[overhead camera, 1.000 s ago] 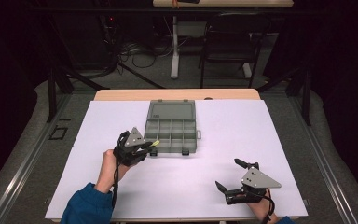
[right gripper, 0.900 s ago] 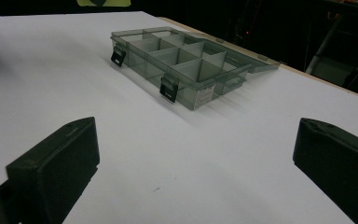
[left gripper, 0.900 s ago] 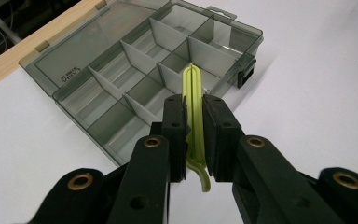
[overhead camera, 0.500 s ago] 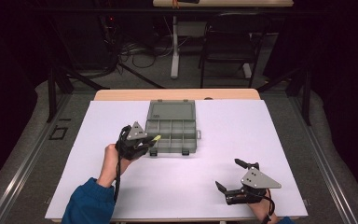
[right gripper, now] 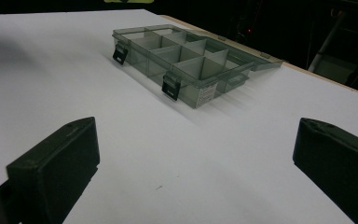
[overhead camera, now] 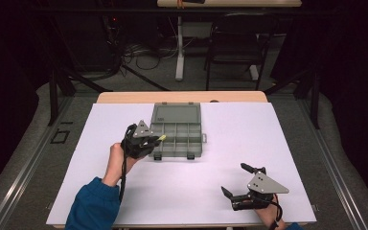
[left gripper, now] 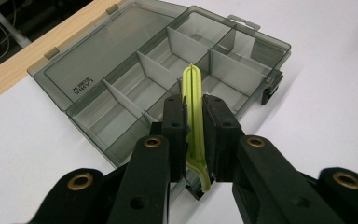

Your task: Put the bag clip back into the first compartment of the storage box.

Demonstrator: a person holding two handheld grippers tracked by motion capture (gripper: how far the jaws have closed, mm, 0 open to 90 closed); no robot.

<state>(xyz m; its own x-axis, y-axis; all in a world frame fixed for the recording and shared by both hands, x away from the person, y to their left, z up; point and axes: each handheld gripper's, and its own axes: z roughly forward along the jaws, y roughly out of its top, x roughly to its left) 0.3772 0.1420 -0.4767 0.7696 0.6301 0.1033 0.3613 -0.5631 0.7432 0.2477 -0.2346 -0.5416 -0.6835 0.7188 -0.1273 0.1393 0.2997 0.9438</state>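
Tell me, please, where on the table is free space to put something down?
The white table is bare right of the organizer box and between the box and the right claw. It is crowded where the left claw, holding a yellow-green strip, meets the box.

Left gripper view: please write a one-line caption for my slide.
Left gripper clamps a thin yellow-green strip above the open grey compartment box.

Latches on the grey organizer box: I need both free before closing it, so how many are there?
2. Both black latches hang on the box's front wall in the high view: one near the left corner, one toward the right. None appear hidden.
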